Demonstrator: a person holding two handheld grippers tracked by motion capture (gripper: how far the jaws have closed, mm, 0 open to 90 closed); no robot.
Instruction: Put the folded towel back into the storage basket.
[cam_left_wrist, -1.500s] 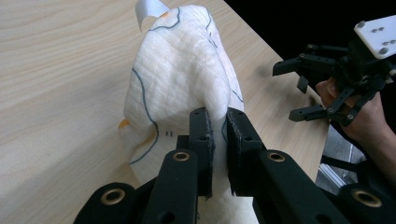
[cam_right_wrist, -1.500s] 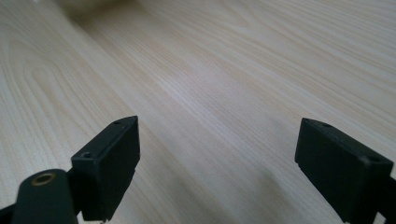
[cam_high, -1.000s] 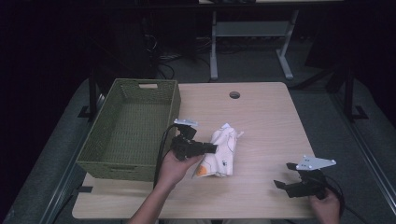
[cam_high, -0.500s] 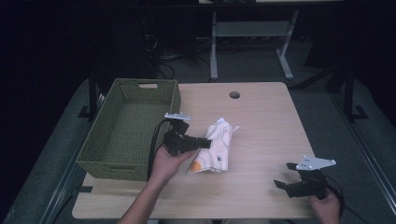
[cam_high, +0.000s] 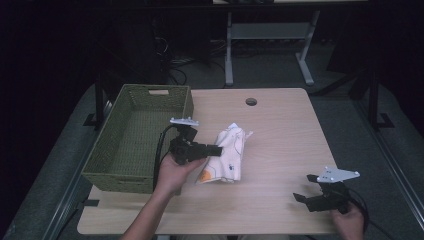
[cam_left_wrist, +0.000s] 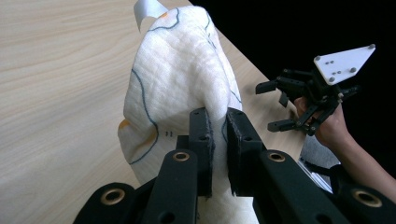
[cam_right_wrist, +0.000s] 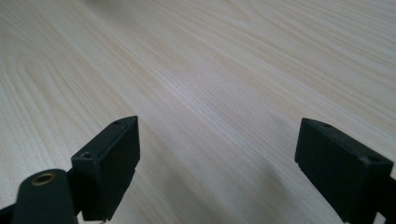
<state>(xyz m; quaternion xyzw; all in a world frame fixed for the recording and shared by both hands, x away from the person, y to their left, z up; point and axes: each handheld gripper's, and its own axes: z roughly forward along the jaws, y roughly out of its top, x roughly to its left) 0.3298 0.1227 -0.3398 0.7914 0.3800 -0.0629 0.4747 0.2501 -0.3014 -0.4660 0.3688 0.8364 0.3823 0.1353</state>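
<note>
Your L gripper (cam_left_wrist: 218, 135) pinches a soft, crumpled white cloth (cam_left_wrist: 177, 79) w/ thin line print; R gripper (cam_right_wrist: 217, 168) spread over pale wood-grain tabletop (cam_right_wrist: 196, 70).

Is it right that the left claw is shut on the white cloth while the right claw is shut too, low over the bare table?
Not quite: the right claw stands open, as the right gripper view shows. The left claw is indeed shut on the white cloth.

We see bare worktop (cam_high: 285, 135) across the middle and right of the frame. At left the woven basket (cam_high: 137, 137) walls off the edge, with the bunched cloth (cam_high: 227, 155) just beside it.
</note>
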